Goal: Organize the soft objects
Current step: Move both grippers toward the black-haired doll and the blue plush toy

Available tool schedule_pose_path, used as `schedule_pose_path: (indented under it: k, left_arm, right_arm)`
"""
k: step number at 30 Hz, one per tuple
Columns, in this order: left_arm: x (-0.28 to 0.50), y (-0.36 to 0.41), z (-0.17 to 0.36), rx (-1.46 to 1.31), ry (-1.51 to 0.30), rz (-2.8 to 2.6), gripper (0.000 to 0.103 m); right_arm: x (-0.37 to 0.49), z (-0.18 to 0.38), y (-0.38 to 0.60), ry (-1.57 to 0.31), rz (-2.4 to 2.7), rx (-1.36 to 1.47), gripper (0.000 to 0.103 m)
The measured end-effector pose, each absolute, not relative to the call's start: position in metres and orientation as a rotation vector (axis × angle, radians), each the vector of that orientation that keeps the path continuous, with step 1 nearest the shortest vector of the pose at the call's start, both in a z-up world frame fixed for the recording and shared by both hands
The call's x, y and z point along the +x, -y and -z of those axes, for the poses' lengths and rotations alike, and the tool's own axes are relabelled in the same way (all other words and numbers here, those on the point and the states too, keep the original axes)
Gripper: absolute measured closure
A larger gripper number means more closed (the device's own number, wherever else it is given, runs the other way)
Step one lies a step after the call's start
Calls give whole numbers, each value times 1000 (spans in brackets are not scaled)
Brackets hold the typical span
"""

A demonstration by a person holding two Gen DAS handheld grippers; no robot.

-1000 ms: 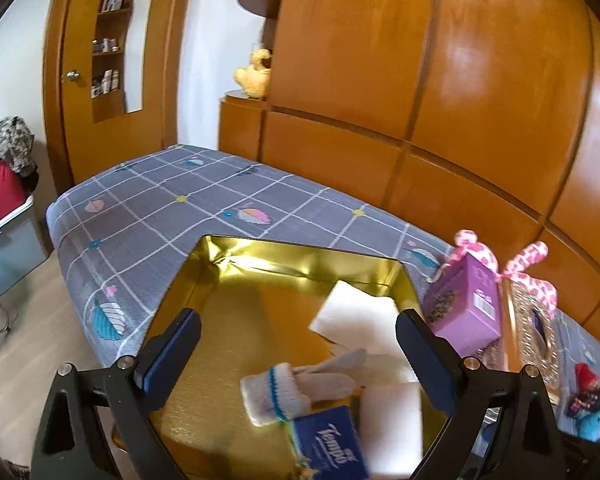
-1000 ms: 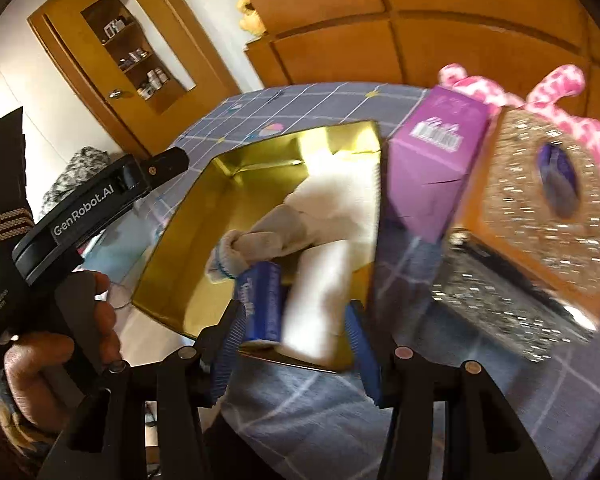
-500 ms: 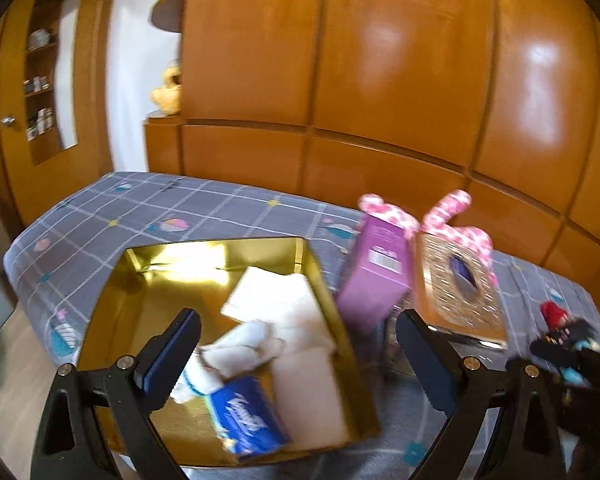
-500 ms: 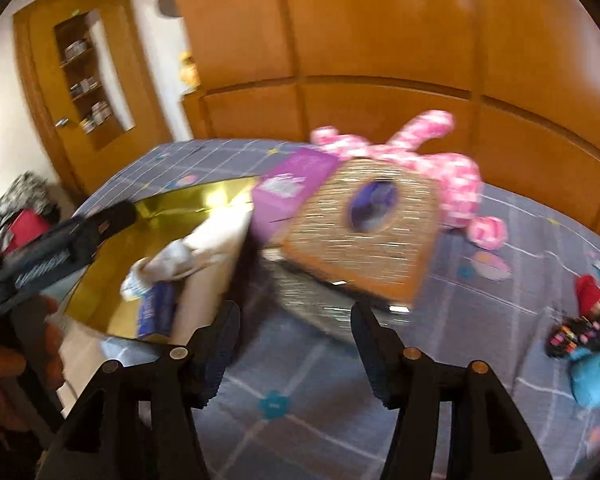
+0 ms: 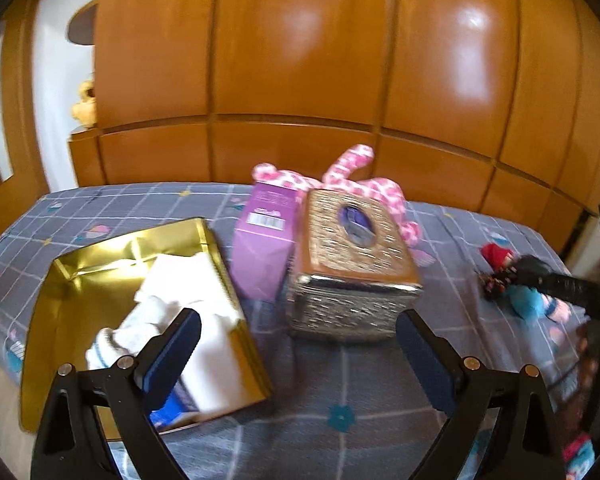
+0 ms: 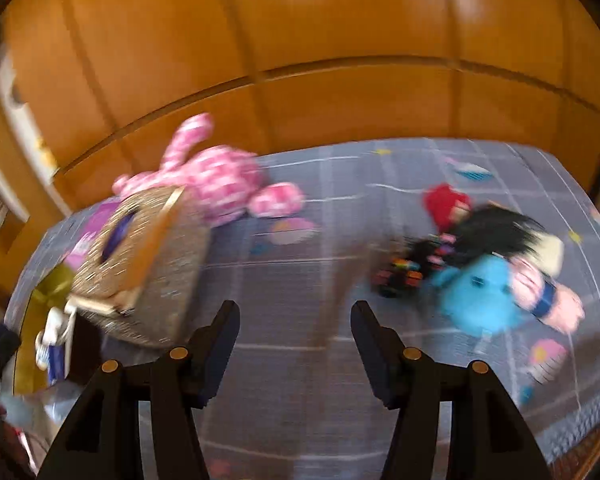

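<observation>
Swinging my right gripper [image 6: 292, 344], jaws half open and empty, toward the dolls [image 6: 476, 276] lying ahead to its right; left gripper [image 5: 298, 354], wide open and empty, is farther off

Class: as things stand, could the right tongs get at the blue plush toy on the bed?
Probably yes: the right tongs stand open and empty, and the blue plush toy lies uncovered just right of them, only bare bedsheet between.

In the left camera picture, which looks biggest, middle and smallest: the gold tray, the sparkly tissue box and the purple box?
1. Gold tray, though it lies nearest the camera.
2. Sparkly tissue box.
3. Purple box, partly hidden behind the tissue box.
</observation>
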State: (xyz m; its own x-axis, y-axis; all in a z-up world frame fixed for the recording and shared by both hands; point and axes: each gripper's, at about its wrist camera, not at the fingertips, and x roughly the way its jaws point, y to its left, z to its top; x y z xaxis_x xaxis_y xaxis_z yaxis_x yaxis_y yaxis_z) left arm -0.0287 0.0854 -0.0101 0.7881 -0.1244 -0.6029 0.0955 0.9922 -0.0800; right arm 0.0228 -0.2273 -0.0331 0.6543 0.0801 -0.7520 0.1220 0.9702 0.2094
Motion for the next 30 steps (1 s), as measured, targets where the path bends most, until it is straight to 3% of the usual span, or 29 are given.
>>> schedule_pose_path:
  k: [13, 17, 23, 30]
  left_arm:
    - [-7, 14, 9, 107, -710, 417, 5]
    - [11, 54, 20, 171, -738, 485, 5]
    - [40, 104, 47, 216, -818, 569, 14]
    - [63, 144, 69, 243, -872, 609, 15]
  right_arm:
    - [1, 13, 355, -725, 353, 441, 45]
    - [-6, 23, 372, -720, 337, 516, 45]
    - [-17, 28, 396, -654, 296, 680, 37]
    - [-21, 32, 404, -624, 297, 752, 35]
